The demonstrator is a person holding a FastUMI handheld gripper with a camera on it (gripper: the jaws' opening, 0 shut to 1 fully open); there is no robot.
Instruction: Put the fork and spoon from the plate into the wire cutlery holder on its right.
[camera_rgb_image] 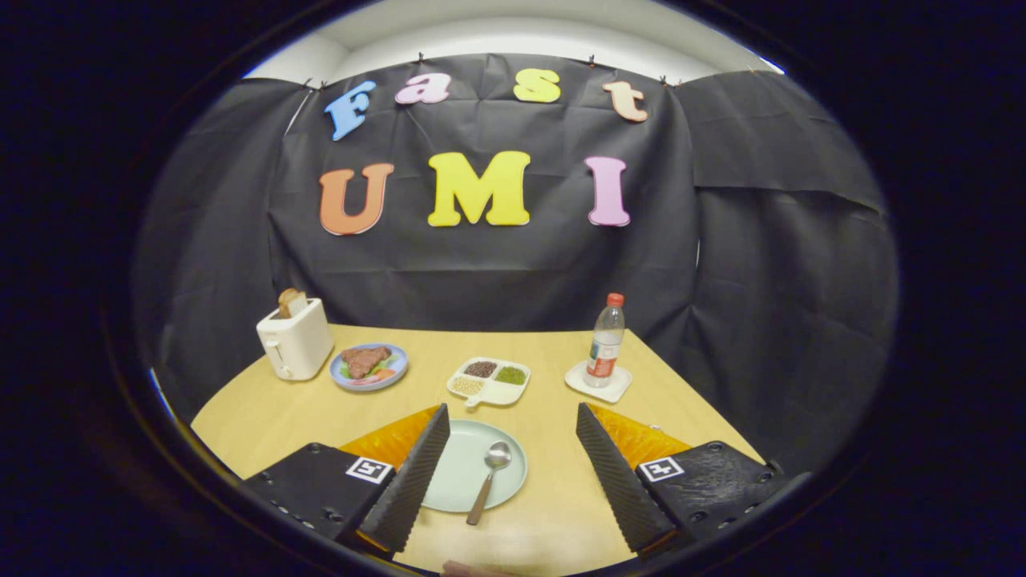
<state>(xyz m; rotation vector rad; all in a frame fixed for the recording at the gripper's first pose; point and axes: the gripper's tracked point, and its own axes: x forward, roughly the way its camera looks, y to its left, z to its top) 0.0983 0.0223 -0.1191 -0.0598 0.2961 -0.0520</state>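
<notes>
A black-draped booth surrounds a wooden table (561, 513). The gripper (513, 473) hovers with fingers wide apart, holding nothing. Between them lies a pale green plate (457, 473); the spoon (489, 479) rests on its right side, bowl toward twelve o'clock, handle overhanging the rim at six. I'd descend squarely over the handle before closing.

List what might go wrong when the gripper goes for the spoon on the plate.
1. The spoon lies flat with its handle over the rim of the plate; pinching it there may tip or slide it off.
2. The gripper hangs open above the plate; its fingers could strike the rim and shove the plate across the table.
</notes>
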